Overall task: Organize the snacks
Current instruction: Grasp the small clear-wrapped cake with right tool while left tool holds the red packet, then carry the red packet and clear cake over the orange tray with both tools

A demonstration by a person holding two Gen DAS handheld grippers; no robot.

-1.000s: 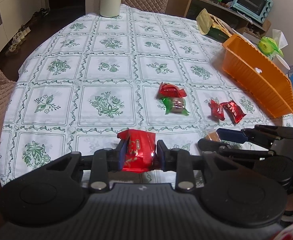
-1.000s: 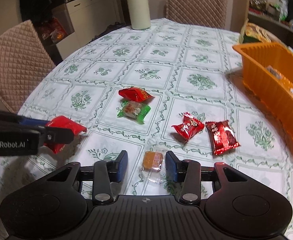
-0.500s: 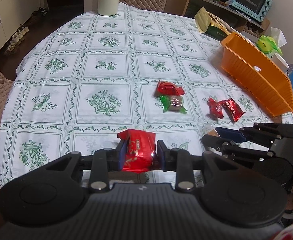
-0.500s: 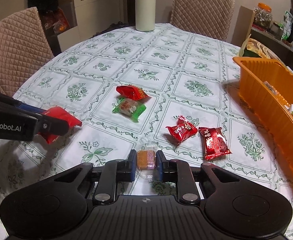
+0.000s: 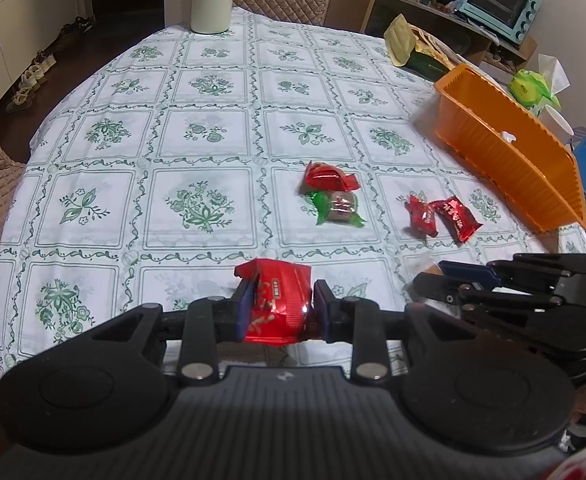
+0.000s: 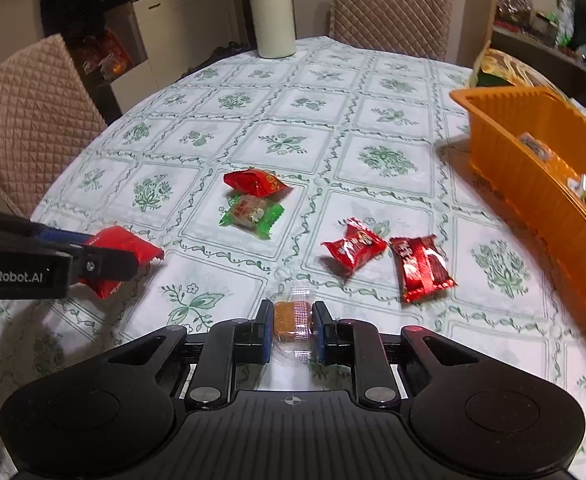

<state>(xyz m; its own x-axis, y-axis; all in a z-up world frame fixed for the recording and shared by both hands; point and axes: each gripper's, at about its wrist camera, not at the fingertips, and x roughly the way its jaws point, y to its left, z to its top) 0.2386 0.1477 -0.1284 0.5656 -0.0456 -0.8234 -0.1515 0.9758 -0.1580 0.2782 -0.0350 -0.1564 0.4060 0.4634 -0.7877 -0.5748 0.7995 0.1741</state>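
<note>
My left gripper [image 5: 279, 306] is shut on a red snack packet [image 5: 279, 300], held just above the tablecloth at the near edge; it also shows in the right wrist view [image 6: 123, 254]. My right gripper [image 6: 292, 326] is shut on a small orange candy in clear wrap [image 6: 291, 318]. On the table lie a red wrapped candy [image 6: 255, 182], a green wrapped candy [image 6: 251, 214] and two red packets [image 6: 353, 246] [image 6: 421, 268]. An orange basket [image 6: 533, 204] stands at the right with several snacks inside.
A white bottle [image 6: 271, 8] stands at the table's far edge. Quilted chairs [image 6: 25, 116] stand at the left and the far side. A yellow-green bag [image 5: 417, 48] lies beyond the basket. Shelves with a blue toaster oven [image 5: 497, 0] are at the back right.
My right gripper closed on the orange candy and lifted it a little. My left gripper kept hold of the red packet and rose slightly.
</note>
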